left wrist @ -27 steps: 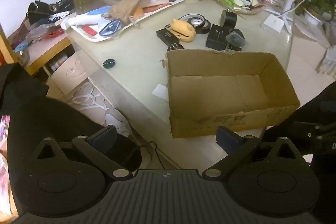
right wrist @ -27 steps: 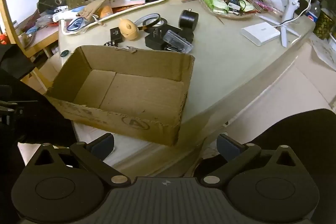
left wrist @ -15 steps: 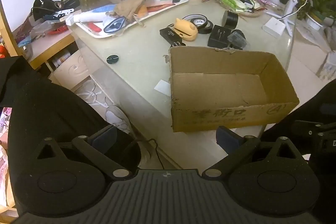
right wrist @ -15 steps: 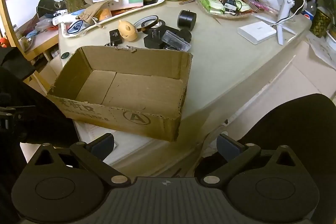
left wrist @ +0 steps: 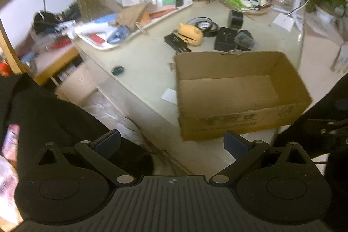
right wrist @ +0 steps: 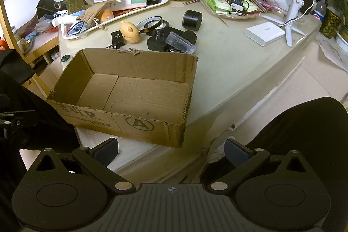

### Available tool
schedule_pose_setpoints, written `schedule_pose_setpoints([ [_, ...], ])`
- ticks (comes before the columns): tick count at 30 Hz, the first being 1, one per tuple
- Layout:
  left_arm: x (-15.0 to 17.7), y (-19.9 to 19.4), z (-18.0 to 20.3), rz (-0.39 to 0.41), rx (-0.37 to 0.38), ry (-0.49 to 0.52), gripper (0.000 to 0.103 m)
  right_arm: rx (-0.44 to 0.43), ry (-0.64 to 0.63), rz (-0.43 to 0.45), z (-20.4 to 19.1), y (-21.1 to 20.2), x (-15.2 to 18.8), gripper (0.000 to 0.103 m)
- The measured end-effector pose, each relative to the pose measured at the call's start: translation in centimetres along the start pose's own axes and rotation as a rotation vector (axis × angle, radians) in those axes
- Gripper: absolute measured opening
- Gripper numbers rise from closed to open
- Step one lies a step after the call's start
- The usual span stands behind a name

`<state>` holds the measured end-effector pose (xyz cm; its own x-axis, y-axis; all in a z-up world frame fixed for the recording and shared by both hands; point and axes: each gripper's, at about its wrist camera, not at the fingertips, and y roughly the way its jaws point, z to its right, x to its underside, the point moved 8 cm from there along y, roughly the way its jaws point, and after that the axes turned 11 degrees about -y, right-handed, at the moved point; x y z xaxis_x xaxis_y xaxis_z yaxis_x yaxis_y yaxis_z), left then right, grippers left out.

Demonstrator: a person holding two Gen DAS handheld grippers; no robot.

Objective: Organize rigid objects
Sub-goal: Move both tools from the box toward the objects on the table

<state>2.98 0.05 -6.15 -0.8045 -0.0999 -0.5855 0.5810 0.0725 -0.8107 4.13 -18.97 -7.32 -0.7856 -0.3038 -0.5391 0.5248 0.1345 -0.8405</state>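
left wrist view, box: empty cardboard box sits at the near edge of the worktop, open side up, one near corner at or just over the rim.
left wrist view, items: rigid pieces lie just beyond the box's far wall: yellow figurine, tape rolls, black cylinder, black adapter. None is in the box yet.
left wrist view, fingers: left gripper has its fingers wide apart with nothing between them, short of the worktop.
left wrist view, change: the box sits a little higher in frame than a moment back and the worktop's left end is motion-blurred, so I read the camera as swinging. Items undisturbed.
right wrist view, handling: I judge the figurine light, hard and rounded, likely to slip; pinch across its body. Tape rolls: stiff, light, take by the rim. Cylinder may roll; grip its curved sides. Adapter is blocky and denser; grip its flat faces, clear of the prongs. The clear plastic case leaning on it looks brittle.
right wrist view, fingers: right gripper likewise spread and empty, low before the box.
right wrist view, change: view slightly raised; nothing on the worktop has shifted.
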Motion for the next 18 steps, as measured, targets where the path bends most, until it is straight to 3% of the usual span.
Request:
schedule_pose_setpoints([
  [8,-0.7,-0.5,0.4,0.044,0.045,0.010,0.103,0.000,-0.002,-0.002,0.1,0.2,0.1,0.103],
  [14,-0.8,0.2,0.4,0.027,0.076,-0.027,0.103,-0.011,-0.003,-0.001,-0.1,0.3,-0.4,0.103],
  [18,-0.8,0.3,0.9,0.028,0.092,0.002,0.103,-0.027,-0.012,0.003,-0.5,0.3,-1.1,0.103],
])
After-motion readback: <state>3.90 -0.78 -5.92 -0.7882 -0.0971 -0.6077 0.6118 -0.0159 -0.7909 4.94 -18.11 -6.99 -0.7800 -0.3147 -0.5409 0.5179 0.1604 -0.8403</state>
